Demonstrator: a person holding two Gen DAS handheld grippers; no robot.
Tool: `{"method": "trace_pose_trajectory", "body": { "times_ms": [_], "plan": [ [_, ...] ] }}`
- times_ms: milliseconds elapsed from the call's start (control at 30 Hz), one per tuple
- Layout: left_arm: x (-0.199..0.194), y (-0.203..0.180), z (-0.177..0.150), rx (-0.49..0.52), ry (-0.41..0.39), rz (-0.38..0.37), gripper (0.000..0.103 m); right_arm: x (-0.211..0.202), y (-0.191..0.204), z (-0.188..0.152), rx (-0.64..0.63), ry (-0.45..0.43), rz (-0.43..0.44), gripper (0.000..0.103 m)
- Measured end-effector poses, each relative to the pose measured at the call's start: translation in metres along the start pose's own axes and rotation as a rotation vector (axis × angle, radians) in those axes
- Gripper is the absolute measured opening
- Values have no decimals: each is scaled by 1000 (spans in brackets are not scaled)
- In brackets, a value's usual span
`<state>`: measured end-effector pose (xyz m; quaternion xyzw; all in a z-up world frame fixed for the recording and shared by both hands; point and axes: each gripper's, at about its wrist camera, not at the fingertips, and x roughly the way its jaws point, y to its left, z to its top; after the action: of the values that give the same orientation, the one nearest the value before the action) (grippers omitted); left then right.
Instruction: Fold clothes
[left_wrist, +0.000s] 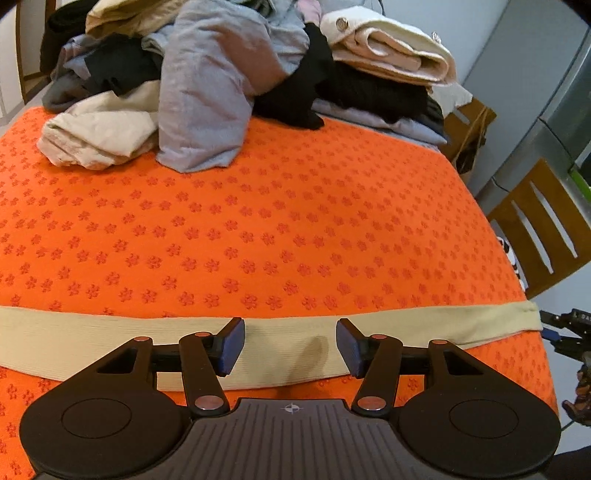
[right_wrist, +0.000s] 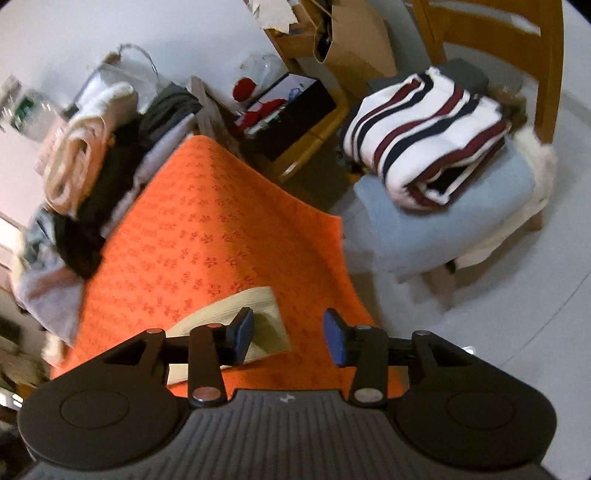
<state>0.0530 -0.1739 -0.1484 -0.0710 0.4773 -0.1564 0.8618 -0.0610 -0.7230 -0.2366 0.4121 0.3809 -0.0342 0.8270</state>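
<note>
Left gripper (left_wrist: 290, 345), jaws parted with nothing between the blue pads, poised above a long, flat, beige ribbed-knit garment (left_wrist: 92, 341) laid as a band across the near edge of an orange table covering patterned with red flowers (left_wrist: 258, 229). The band passes directly beneath and just ahead of the fingertips, extending well to either side. Far ahead of the claw lies a loose heap of unfolded clothes (left_wrist: 207, 85) in grey, black and beige; ahead and to its right, a stack of folded items topped by a cream-and-pink folded piece (left_wrist: 388, 51).

Right gripper (right_wrist: 288, 338), jaws likewise apart and holding nothing, over the corner of the covering. The garment's squared end (right_wrist: 255, 306) sits just under and beside the claw's left pad (right_wrist: 242, 338); contact cannot be judged. Ahead and to the right, off the table, a wooden chair (right_wrist: 546, 74) bears a folded white jumper with dark red and navy stripes (right_wrist: 424, 136) on a pale blue folded textile (right_wrist: 461, 218).
</note>
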Motion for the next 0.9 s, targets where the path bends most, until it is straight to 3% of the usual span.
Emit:
{"method": "trace_pose_trajectory", "body": {
  "times_ms": [133,300,533,700,767,900],
  "plan": [
    [4,2,1,-9,17,6,57,10,-18,-8,116,-35,108,49],
    [-1,8,2,-35,9,24,57,20,-42,-14,278,-64,173,49],
    [-7,24,-3,-119,-2,41,57,27,-42,-19,335,-12,250,47],
    [-6,26,-2,-132,-14,38,57,26,-41,-18,402,-36,274,30],
    [-4,29,-1,-135,-17,47,57,24,-40,-17,418,-55,264,15],
    [-2,33,1,-136,-19,49,57,14,-29,-13,417,-114,219,8]
  ]
}}
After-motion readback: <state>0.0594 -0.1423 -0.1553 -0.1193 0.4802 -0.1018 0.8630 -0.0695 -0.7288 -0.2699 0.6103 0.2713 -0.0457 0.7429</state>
